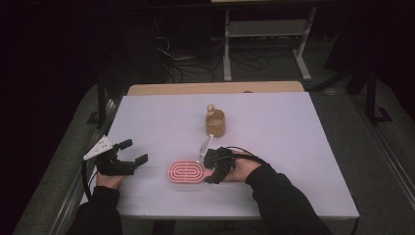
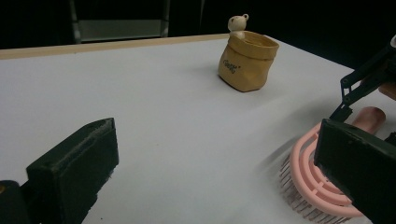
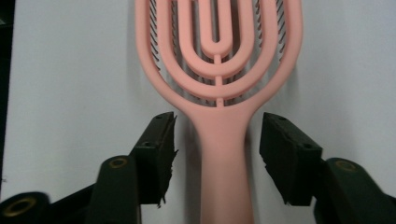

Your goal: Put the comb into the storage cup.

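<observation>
Forearms in dark sleeves come in from the near table edge in the high view, each hand w/ a set of tongs. Left tongs sit near the table's left edge, released: jaws wide apart, nothing btwn them, pointing toward the middle of the table. Right tongs lie low at the near-centre, aimed left along the table, straddling the handle of the pink hairbrush. In the right gripper view the handle runs straight up btwn the two black jaws, w/ a visible gap of white table on each side, so pads aren't pressing on it; not clenched, not grasping. Hairbrush lies flat on the table, bristles down, looped oval head pointing left in the high view, handle toward the right hand, roughly btwn the two tongs but well apart from the left set. Left gripper view shows the brush head just past its right jaw, bristles touching the table. Farther back, mid-table, a tan sack-shaped pot stands upright, w/ a small cream bear figure at its rim. Beyond that, the table's wooden far edge, then dark floor w/ cables.
</observation>
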### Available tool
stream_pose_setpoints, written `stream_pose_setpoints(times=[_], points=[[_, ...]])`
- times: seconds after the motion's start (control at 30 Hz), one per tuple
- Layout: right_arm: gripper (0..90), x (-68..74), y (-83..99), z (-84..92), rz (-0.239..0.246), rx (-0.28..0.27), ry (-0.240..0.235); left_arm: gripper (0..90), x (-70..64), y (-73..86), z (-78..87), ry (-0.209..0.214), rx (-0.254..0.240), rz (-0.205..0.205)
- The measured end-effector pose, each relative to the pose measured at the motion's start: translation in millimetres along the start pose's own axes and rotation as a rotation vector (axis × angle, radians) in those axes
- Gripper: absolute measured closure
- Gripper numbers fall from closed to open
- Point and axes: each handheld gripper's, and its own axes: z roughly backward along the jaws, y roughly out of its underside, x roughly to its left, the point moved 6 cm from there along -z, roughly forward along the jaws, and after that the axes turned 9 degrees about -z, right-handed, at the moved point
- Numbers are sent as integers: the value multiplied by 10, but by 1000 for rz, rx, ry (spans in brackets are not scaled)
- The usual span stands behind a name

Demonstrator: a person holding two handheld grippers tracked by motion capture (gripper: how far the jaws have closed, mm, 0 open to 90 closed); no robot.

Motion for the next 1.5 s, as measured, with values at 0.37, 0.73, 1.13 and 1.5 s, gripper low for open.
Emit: stream_pose_setpoints(times=[0.37, 0.73, 1.13, 1.5], points=[[625, -1, 3, -20, 26, 3, 16, 0, -1, 3, -5, 0, 2, 0], [660, -6, 18, -9, 37, 2, 4, 0, 1, 6, -6, 0, 5, -2], [668, -11, -18, 104, 45, -52, 33, 0, 0, 8, -9, 1, 6, -1], [671, -81, 6, 340, 9, -104, 45, 0, 3, 9, -13, 2, 6, 1]])
